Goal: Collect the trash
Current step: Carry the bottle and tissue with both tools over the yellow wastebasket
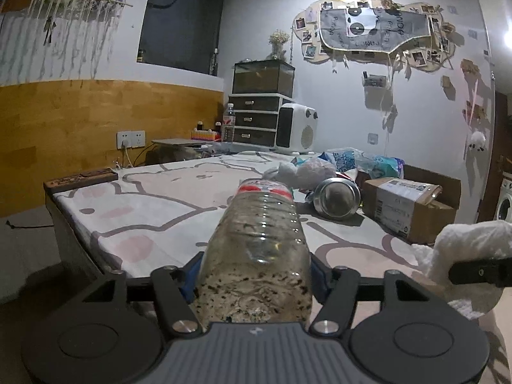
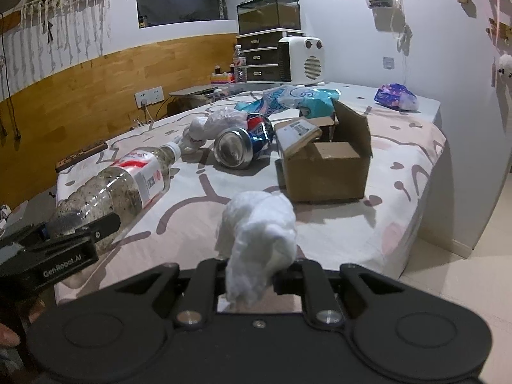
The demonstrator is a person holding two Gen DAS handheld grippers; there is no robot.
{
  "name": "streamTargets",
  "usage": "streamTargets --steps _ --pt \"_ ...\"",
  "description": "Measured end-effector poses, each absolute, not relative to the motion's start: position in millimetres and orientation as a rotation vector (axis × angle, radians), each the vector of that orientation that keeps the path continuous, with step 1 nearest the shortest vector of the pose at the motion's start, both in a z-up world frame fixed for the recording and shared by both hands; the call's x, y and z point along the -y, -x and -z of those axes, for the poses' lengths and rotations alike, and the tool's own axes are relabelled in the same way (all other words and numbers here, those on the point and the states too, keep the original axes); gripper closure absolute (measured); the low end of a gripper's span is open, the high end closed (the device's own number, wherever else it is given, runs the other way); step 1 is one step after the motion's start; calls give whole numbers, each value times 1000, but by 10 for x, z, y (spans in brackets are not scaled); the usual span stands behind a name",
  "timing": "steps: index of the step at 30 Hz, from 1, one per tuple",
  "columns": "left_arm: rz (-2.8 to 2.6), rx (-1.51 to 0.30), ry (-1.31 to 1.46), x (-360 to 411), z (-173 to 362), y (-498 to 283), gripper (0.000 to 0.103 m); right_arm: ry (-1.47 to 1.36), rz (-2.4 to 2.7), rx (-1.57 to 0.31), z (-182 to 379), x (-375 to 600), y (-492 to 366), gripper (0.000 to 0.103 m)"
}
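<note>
- The left gripper [image 1: 254, 275] squeezes a dirty plastic bottle [image 1: 259, 240] by its bottom end, over the bed [image 1: 134, 211];
- the right gripper [image 2: 249, 275] pinches a white tissue wad [image 2: 259, 233];
- a can [image 2: 243, 144] lies beside the cardboard box [image 2: 326, 166].

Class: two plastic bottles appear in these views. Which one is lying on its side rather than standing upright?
The dirty bottle clamped in the left gripper lies on its side over the table. The other, a water bottle by the drawer unit, stands upright.

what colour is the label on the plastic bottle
Red and white label on the plastic bottle; clearest in the right wrist view.
</note>
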State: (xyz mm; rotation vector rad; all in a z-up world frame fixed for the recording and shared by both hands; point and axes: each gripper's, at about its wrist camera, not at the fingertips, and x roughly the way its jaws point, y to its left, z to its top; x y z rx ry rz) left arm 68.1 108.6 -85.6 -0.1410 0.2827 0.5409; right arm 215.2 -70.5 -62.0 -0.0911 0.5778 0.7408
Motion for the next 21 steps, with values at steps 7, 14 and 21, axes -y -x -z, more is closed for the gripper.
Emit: streamTargets --steps 7,14,21 --pt "-506 -250 119 -1072 742 -619 43 83 -743 -585 632 714 -2155 88" --pt "-410 -228 137 -1028 509 -561 43 60 -743 -560 551 773 -2113 88" --pt "-329 -230 157 -898 258 -692 43 21 -701 -508 360 1025 -2053 88"
